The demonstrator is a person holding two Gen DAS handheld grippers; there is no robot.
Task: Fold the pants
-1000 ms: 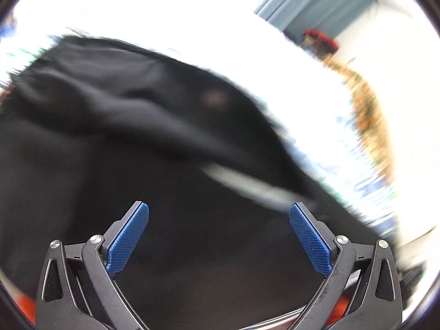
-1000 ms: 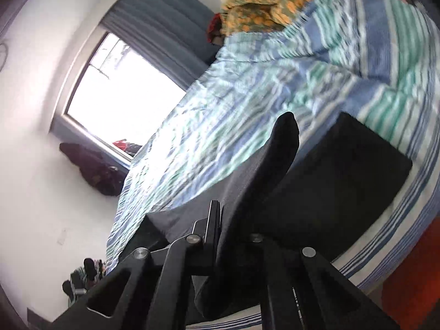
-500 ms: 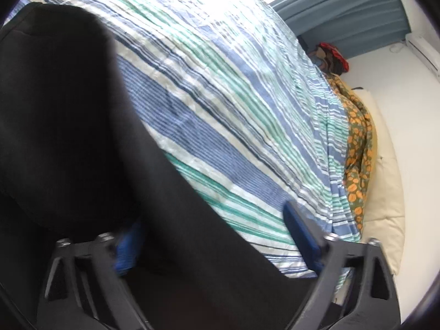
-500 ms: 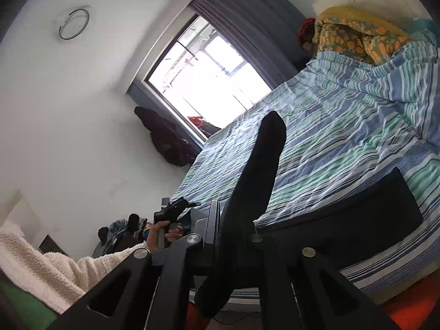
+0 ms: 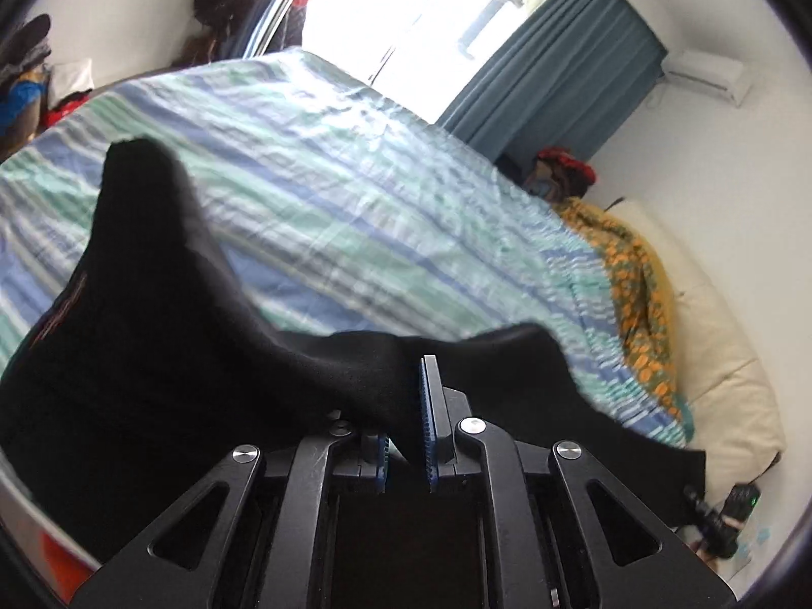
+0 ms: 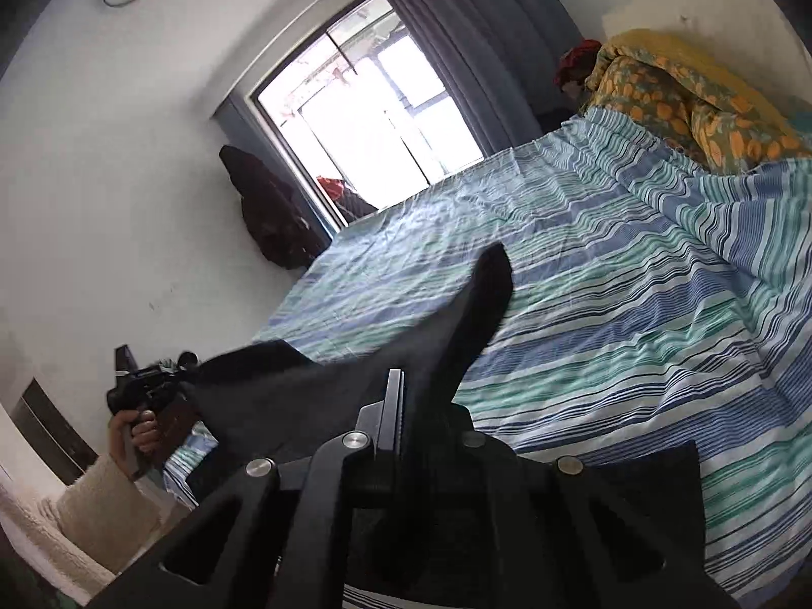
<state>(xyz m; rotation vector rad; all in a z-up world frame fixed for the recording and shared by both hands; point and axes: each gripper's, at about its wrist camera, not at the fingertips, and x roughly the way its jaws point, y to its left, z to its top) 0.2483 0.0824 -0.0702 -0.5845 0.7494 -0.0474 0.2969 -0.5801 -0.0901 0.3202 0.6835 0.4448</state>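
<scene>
The left gripper [image 5: 406,436] is clamped on a fold of the black pants [image 5: 152,355]; its jaws have just been closing, and the blue pads [image 5: 425,421] now stand narrow with the cloth pinched between them. From that grip the fabric rises to a peak on the left of the left wrist view and spreads down across the lower left, while another flap runs off to the right above the bed [image 5: 355,213] with its blue, green and white striped cover. The right gripper [image 6: 416,406] is likewise closed tight on the pants [image 6: 457,345], a narrow tongue of cloth standing up past its fingers. In that view the fabric stretches leftward toward the other gripper, held by a hand [image 6: 134,429] in a cream fleece sleeve [image 6: 86,512], and a dark panel lies on the bed's near edge at lower right. The right gripper's pads are mostly buried in the black cloth. How much of the pants hangs below either tool is cut off by the frame, and which part of the garment each grips cannot be told.
</scene>
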